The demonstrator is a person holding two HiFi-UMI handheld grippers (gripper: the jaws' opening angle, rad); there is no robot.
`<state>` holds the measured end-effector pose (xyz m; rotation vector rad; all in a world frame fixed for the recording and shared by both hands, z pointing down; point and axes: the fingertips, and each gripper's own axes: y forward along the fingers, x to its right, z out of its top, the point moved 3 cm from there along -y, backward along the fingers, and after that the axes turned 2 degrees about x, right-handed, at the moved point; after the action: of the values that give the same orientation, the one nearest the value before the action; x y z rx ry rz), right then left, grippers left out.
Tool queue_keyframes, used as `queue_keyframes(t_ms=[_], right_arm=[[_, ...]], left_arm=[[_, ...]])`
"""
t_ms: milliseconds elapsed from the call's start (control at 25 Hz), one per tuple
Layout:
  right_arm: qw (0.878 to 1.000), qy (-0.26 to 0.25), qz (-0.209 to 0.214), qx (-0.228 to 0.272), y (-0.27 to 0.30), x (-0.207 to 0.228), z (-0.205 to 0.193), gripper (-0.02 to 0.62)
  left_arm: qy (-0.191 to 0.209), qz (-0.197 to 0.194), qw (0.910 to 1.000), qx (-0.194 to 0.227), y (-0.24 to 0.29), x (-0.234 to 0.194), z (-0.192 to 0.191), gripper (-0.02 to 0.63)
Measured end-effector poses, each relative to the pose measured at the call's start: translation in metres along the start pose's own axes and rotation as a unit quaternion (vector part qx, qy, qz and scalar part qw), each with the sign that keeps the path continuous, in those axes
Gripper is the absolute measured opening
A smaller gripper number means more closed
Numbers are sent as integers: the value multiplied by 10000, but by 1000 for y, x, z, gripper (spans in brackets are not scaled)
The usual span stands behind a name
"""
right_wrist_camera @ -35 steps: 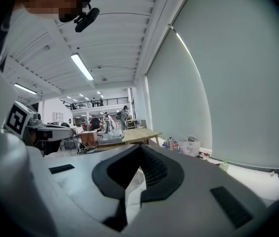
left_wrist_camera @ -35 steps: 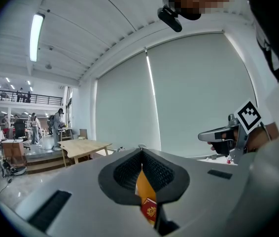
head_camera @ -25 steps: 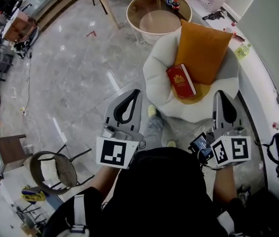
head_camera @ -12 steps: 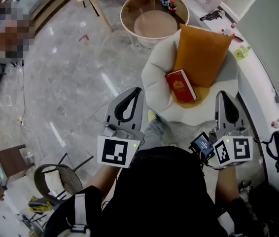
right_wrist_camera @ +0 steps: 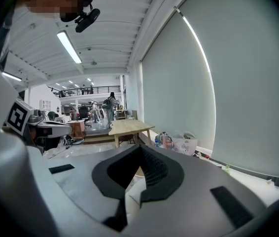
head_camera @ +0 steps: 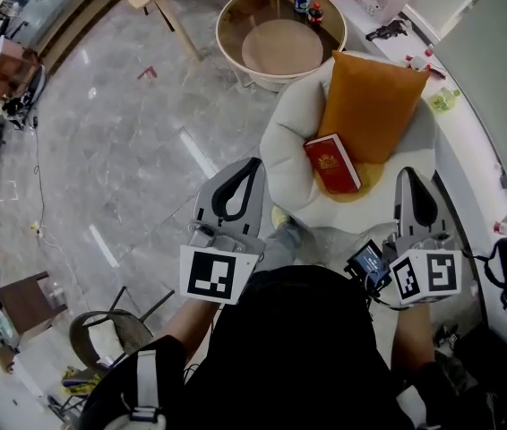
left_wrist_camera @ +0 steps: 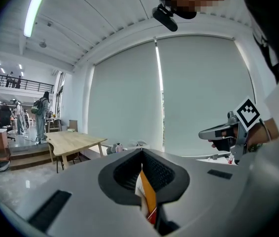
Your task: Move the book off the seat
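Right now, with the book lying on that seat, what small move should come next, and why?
Probably open the fingers of the right gripper: it and the left gripper are shut and short of the red book, which lies on the white seat by the orange cushion.

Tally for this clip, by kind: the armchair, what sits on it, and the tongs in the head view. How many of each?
Armchairs: 1, the white armchair
Books: 1, the red book
Cushions against the backrest: 1, the orange cushion
Tongs: 2, the left tongs and the right tongs
Total: 5
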<state>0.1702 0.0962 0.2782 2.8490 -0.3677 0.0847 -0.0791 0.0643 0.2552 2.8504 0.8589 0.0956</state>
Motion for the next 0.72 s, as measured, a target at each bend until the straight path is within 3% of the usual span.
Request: queue_keyframes(t_ms=[720], right_arm=[[9992, -292, -97, -260, 58, -25, 7, 14]], left_arm=[[-211, -140, 9997, -4, 32, -63, -15, 12]])
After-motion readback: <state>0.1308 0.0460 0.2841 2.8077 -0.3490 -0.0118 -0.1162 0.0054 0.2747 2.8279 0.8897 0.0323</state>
